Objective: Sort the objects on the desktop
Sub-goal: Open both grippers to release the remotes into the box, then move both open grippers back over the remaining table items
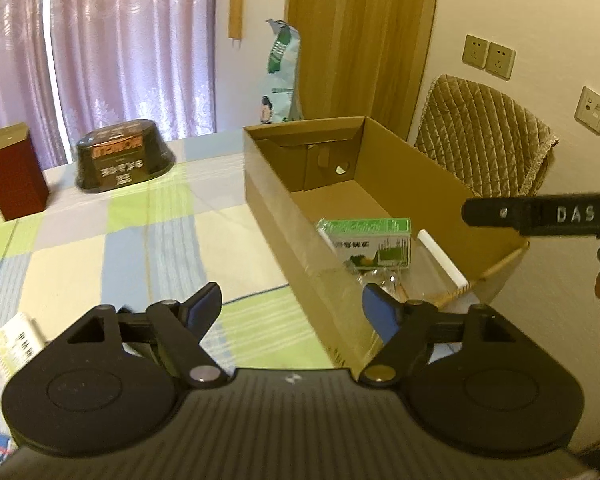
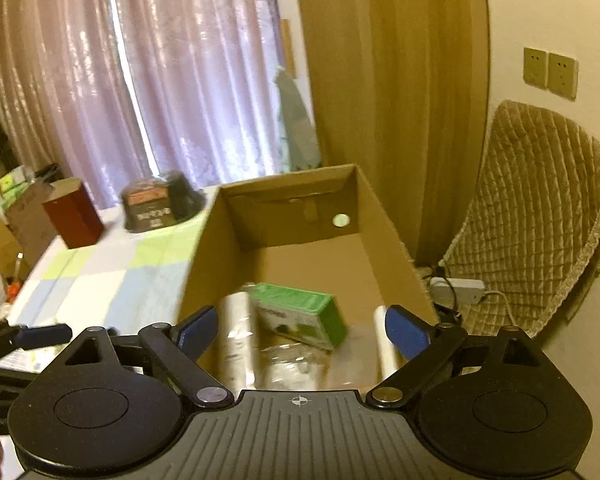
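The left gripper [image 1: 292, 312] hung over the near edge of the checked tablecloth [image 1: 112, 240], its blue-padded fingers [image 1: 204, 308] spread wide with nothing between them, the right finger in front of the near corner of the open cardboard box [image 1: 272, 200]. The right gripper [image 2: 300, 330] was held above the near end of the same box [image 2: 204, 248], fingers likewise spread wide and empty. Inside the box a green carton [image 2: 300, 314] lay tilted near the near end, resting partly on crinkled clear plastic packaging [image 2: 292, 360]; a white stick-like object [image 1: 442, 258] lay just beside it against the box's right wall. The rest of the box floor showed bare cardboard. On the cloth, well apart from the box at the far left, stood a dark red box [image 1: 14, 172] and next to it an upside-down black bowl-shaped container [image 1: 124, 158]. A small white printed box [image 1: 16, 344] lay at the near left edge, partly hidden behind the left gripper's body. A quilted chair back [image 2: 540, 216] stood to the right of the table.
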Action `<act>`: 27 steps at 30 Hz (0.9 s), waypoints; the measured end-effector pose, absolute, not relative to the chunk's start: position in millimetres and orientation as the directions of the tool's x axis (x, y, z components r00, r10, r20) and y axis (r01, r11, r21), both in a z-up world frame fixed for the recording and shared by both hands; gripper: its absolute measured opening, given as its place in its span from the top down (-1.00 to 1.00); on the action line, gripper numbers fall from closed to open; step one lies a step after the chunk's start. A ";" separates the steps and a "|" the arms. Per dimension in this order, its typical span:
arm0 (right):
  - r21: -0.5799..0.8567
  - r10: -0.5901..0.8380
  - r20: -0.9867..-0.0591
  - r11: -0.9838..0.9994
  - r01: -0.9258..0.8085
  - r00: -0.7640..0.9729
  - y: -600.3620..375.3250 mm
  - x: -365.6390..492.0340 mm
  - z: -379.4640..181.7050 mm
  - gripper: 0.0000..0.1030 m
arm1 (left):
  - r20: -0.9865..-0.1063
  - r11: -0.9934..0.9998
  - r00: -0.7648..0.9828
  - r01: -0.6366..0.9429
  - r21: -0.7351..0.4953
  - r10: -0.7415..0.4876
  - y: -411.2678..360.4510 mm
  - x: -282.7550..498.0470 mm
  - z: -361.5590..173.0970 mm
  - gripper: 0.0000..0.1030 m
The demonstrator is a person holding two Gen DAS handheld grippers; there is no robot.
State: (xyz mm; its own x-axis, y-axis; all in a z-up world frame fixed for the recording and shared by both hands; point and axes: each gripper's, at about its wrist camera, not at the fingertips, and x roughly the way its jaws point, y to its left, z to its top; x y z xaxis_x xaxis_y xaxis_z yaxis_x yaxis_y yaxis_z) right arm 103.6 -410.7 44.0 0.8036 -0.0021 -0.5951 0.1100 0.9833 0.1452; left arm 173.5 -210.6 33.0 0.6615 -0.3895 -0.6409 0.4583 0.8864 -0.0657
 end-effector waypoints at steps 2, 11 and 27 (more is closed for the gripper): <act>0.153 0.013 -0.585 0.984 0.095 0.811 -397.4 96.6 51.1 -0.80 | -0.642 0.896 0.667 0.438 -0.072 -0.377 -194.0 161.0 34.0 -0.68; 0.213 0.142 -0.564 0.977 -0.023 0.813 -320.8 71.1 58.8 -0.80 | -0.686 0.953 0.678 0.295 -0.073 -0.263 -113.0 109.0 23.8 -0.97; 0.271 0.289 -0.589 0.951 -0.153 0.755 -251.5 58.3 -10.1 -0.80 | -0.728 0.991 0.681 0.130 0.010 -0.082 -35.5 77.2 5.4 -0.97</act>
State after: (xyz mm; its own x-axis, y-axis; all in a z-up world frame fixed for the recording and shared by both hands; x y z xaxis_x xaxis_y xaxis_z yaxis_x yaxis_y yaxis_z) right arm 58.3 -251.5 -10.1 0.7550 0.2888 -0.5887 -0.1526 0.9505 0.2706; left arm 77.2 -35.5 5.4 0.6806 -0.0823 -0.7280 0.1303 0.9914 0.0098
